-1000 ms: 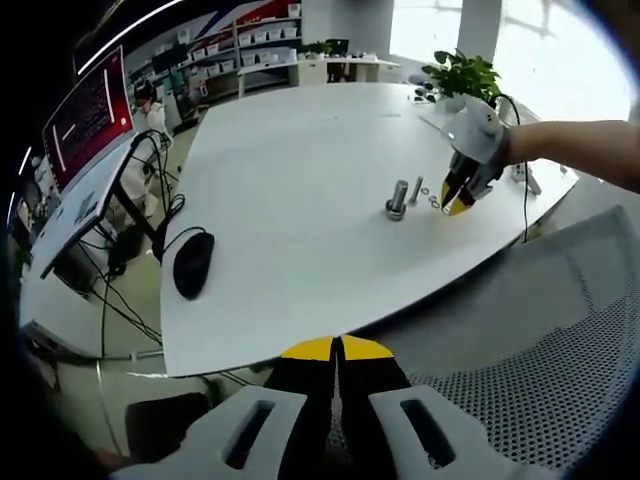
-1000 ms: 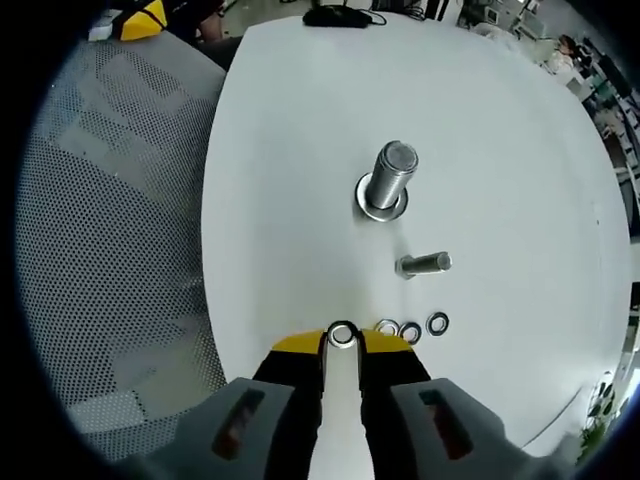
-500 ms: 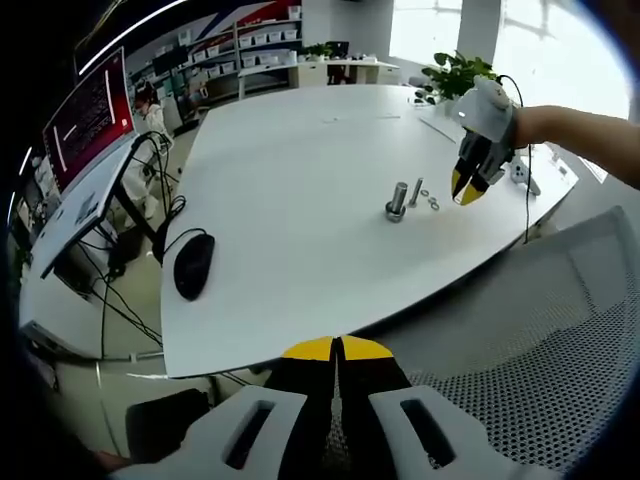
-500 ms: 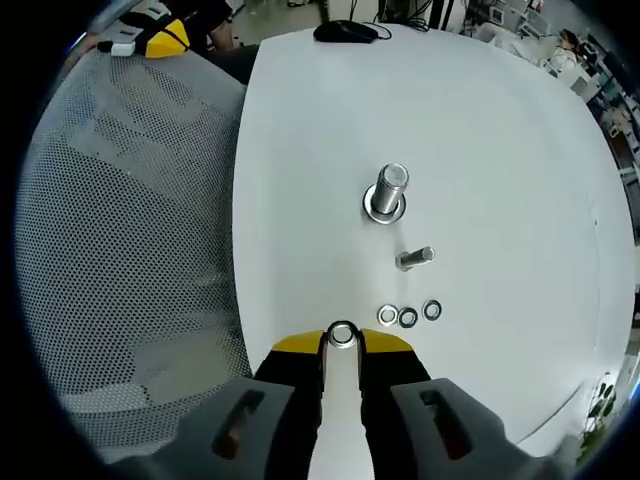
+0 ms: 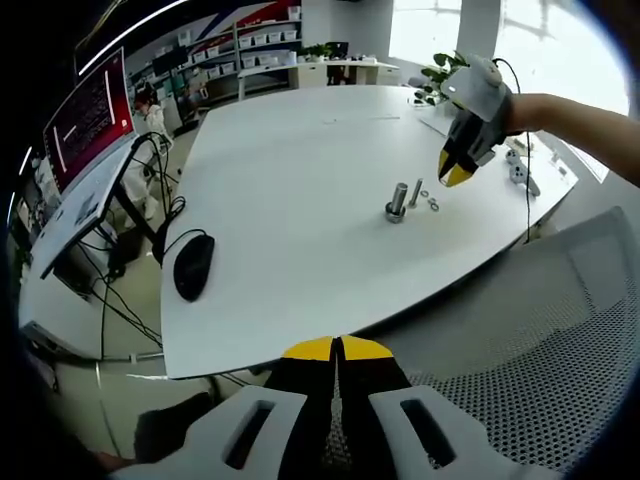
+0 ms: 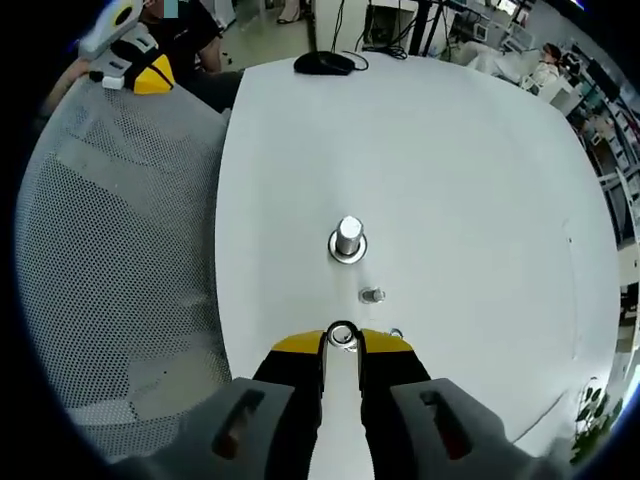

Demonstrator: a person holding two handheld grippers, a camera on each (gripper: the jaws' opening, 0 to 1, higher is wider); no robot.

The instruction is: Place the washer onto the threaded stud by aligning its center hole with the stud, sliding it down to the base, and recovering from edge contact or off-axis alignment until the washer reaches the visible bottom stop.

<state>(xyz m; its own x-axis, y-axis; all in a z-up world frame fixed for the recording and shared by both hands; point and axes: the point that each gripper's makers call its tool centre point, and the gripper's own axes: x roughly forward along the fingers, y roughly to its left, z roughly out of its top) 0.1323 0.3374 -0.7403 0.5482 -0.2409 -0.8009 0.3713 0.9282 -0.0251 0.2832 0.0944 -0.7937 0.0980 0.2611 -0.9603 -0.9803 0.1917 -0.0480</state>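
Observation:
A steel threaded stud [image 6: 348, 238] stands upright on its round base on the white table [image 6: 450, 150]; it also shows as the stud [image 5: 398, 199] in the left gripper view. My right gripper [image 6: 342, 338] is shut on a small washer [image 6: 342, 335], held high above the table and near the stud. From the left gripper view the right gripper [image 5: 456, 172] hangs above and to the right of the stud. A second short stud [image 6: 372, 295] lies beside it, with loose washers [image 5: 430, 201] nearby. My left gripper [image 5: 337, 349] is shut with nothing in it, off the table edge.
A black mouse [image 5: 193, 264] lies at the table's left edge. A grey mesh chair [image 6: 110, 260] stands along the table's near side. A potted plant [image 5: 460, 72] and a monitor [image 5: 90, 115] sit beyond the table. A person's forearm [image 5: 575, 125] holds the right gripper.
My right gripper has risen from the table with the washer and moved over toward the stud. The left gripper has stayed still.

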